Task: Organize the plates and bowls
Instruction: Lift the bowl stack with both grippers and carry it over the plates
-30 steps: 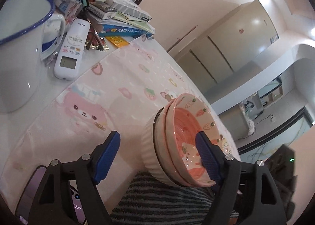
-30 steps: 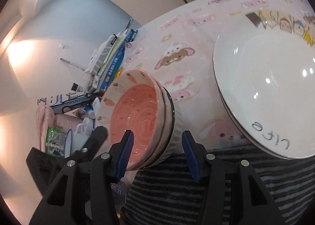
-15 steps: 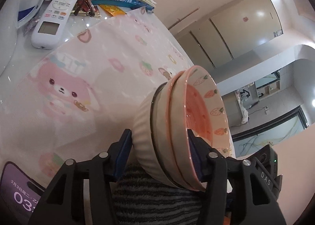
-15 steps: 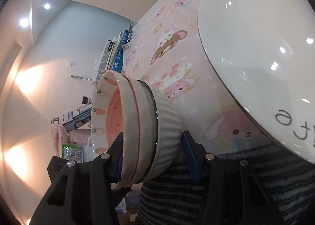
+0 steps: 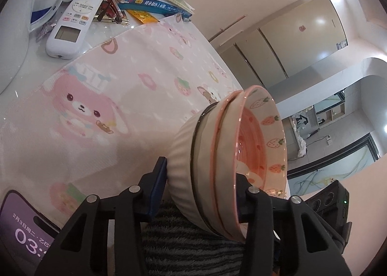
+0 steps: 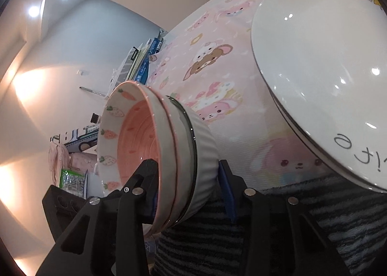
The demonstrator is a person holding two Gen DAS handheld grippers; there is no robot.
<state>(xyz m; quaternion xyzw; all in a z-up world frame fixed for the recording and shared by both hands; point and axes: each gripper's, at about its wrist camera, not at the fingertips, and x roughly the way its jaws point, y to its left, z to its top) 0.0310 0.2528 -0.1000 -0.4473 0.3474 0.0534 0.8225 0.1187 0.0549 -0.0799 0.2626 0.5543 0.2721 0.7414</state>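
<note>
Close opposing views, shared bowl stack (image 5: 217, 162)

A white table (image 5: 14, 63) bears a pink cartoon cloth (image 5: 135, 77), remote (image 5: 75, 19) and phone (image 5: 21, 225).

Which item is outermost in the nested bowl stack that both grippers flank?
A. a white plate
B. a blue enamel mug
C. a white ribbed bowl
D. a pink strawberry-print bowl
C: the white ribbed bowl cups the stack, with the pink strawberry-print bowl innermost.
</note>
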